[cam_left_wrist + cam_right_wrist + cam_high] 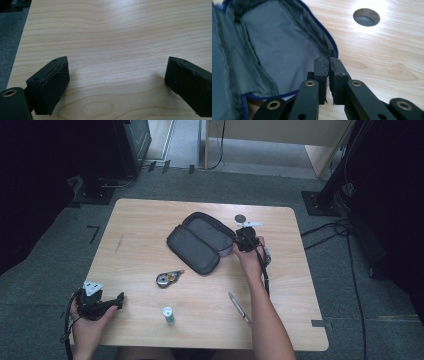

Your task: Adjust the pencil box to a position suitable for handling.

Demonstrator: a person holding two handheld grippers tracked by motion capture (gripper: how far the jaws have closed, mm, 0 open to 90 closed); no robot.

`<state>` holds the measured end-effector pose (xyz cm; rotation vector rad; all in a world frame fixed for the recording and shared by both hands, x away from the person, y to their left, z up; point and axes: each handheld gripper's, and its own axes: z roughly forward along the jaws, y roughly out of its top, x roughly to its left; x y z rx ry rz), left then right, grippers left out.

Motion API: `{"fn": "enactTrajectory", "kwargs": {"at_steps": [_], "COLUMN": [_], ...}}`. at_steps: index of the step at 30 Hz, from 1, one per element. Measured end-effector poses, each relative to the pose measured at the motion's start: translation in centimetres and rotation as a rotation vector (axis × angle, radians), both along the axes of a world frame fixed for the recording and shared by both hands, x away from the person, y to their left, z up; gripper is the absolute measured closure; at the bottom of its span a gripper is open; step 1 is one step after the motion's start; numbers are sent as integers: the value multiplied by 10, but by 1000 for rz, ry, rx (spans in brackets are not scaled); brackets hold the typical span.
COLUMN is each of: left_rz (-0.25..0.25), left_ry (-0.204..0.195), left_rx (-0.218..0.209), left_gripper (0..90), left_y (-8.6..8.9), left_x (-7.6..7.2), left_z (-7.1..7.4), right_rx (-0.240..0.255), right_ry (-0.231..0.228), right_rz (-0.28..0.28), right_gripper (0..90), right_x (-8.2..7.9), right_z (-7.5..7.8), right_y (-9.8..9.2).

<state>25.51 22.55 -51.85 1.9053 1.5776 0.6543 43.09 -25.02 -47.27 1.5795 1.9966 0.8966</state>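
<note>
Two grippers are working at a wooden table [150, 220], and nearest the person the left gripper [112, 302] is resting at the front left corner, its jaws standing wide apart over bare wood with nothing between them. Just past the front edge a small white-and-green tube [169, 315] is standing upright, and a pen [240, 309] is lying slantwise beside the right forearm — both well apart from the left gripper. Farther in, a round tape dispenser [165, 279] is lying near the table's middle, with open wood around it. Beyond that, the dark pencil case [200, 242] is lying unzipped and spread open, grey lining up. The right gripper [329, 62] is sitting at the case's right edge, jaws pressed together on the zipper rim — whether fabric is pinched is hard to tell. Behind it a round cable hole [366, 17] is showing near the far edge.
</note>
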Motion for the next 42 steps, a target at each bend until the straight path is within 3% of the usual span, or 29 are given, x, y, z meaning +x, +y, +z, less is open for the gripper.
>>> {"fn": "enactTrajectory", "kwargs": {"at_steps": [9, 13, 32, 37, 38, 39, 41, 42], "left_rz": [0, 0, 0, 0, 0, 0, 1, 1], "left_ry": [0, 0, 0, 0, 0, 0, 0, 0], "left_rx": [0, 0, -1, -1, -1, -1, -2, -1], "left_gripper": [60, 59, 59, 60, 60, 60, 60, 60], "left_y": [0, 0, 0, 0, 0, 0, 0, 0], "left_x": [0, 0, 0, 0, 0, 0, 0, 0], "left_z": [0, 0, 0, 0, 0, 0, 0, 0], "right_rx": [-19, -51, -49, -26, -4, 1, 6, 12], "right_ry": [1, 3, 0, -46, -86, -98, -108, -106], "right_rz": [15, 22, 46, 98, 142, 163, 187, 242], "right_gripper": [807, 792, 755, 686, 672, 665, 653, 637], "right_x": [-25, -36, -76, -85, -88, -89, -90, -90], "right_z": [1, 0, -5, -1, 3, 4, 6, 7], "right_y": [-5, -7, -16, -19, -19, -19, -18, -16]}}
